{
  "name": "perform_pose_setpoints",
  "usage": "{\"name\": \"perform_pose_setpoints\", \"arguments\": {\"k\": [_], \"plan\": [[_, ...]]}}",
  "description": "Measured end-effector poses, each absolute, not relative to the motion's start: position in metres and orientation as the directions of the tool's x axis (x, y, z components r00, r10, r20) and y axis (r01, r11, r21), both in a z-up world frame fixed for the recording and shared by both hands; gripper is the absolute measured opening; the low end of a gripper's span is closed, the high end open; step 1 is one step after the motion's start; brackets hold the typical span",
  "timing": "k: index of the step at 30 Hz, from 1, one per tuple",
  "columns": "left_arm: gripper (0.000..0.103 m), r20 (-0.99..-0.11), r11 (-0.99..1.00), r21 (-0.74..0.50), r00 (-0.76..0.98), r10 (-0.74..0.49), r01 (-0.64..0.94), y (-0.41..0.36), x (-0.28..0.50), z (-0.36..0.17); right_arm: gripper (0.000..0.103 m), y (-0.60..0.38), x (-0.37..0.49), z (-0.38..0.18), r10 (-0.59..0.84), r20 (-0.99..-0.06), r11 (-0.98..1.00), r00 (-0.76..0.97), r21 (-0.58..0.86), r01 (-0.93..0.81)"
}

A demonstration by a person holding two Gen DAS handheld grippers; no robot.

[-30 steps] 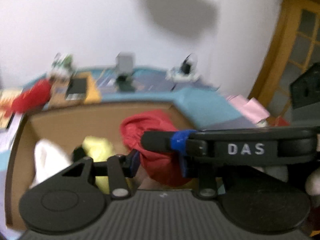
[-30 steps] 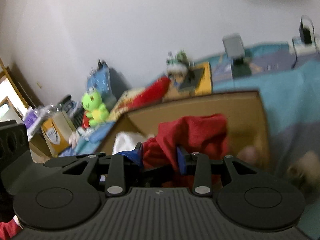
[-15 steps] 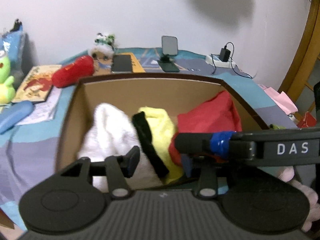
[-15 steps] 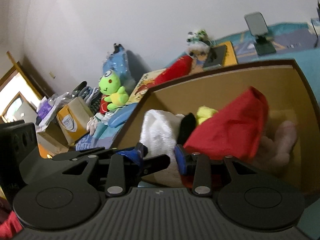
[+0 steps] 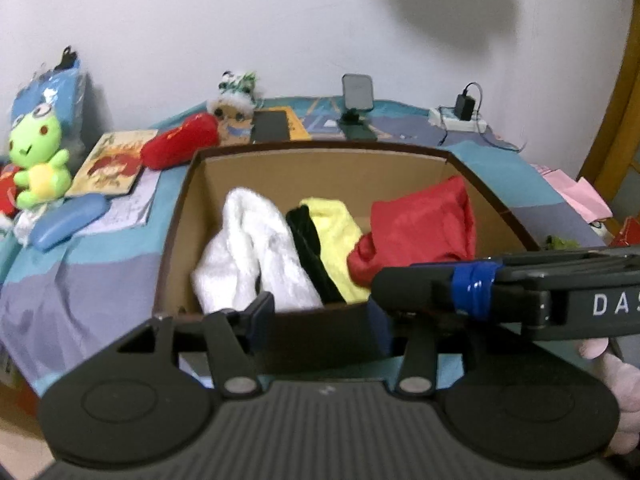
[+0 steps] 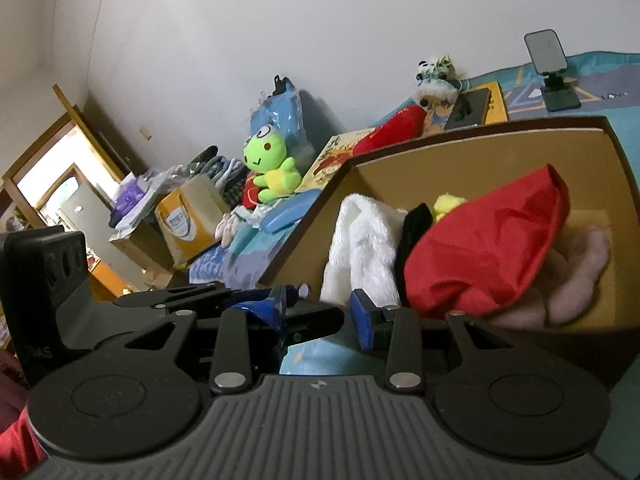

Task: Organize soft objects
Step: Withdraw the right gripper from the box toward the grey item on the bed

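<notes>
An open cardboard box (image 5: 176, 240) on the bed holds a white fluffy cloth (image 5: 248, 248), a yellow and black piece (image 5: 332, 232), a red cloth (image 5: 424, 228) and a pink plush (image 6: 576, 272). My left gripper (image 5: 320, 316) hovers in front of the box's near wall, its jaws opening with nothing between them. My right gripper (image 6: 320, 312) is open and empty just short of the box. One of its fingers (image 5: 420, 292) crosses the left wrist view from the right. A black finger of the left gripper crosses the gap between the right jaws in the right wrist view.
A green frog plush (image 5: 36, 156), a red plush (image 5: 180, 146), a panda plush (image 5: 236, 96), a blue case (image 5: 68, 220) and a picture book (image 5: 112, 164) lie left of and behind the box. A phone on a stand (image 5: 357, 92) and a charger (image 5: 464, 108) stand by the wall.
The red cloth, held by both grippers a second ago, now lies loose in the box. Both grippers have drawn back from the box, and the left jaws have widened.
</notes>
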State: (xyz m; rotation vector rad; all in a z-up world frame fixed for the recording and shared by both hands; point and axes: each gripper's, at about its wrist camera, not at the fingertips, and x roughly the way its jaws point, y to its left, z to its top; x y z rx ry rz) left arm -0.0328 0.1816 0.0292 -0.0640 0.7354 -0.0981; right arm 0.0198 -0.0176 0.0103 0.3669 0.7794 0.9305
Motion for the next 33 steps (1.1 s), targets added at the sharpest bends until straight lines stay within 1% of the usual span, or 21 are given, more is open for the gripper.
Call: {"name": "perform_pose_setpoints", "arguments": {"k": [6, 13, 17, 24, 33], "plan": [[0.049, -0.696, 0.996, -0.088, 0.715, -0.064, 0.004, 0.155, -0.048, 0.026, 0.020, -0.037, 0.011, 0.007, 0.832, -0.458, 0.549, 0.313, 0.597, -0.585], [0.050, -0.780, 0.995, -0.055, 0.625, 0.012, -0.087, 0.122, -0.050, 0.004, 0.020, -0.060, 0.004, -0.011, 0.798, -0.539, 0.587, 0.271, 0.589, -0.555], [0.050, -0.818, 0.992, -0.047, 0.575, 0.027, -0.114, 0.104, -0.048, -0.009, 0.019, -0.076, 0.003, -0.021, 0.775, -0.579, 0.612, 0.253, 0.590, -0.526], [0.051, -0.842, 0.995, -0.033, 0.539, 0.022, -0.093, 0.067, -0.043, -0.019, 0.019, -0.111, 0.000, -0.034, 0.747, -0.611, 0.649, 0.261, 0.588, -0.482], [0.051, -0.864, 0.999, -0.031, 0.502, -0.033, 0.013, 0.007, -0.027, -0.033, 0.020, -0.163, 0.002, -0.055, 0.707, -0.642, 0.704, 0.298, 0.596, -0.386]]}}
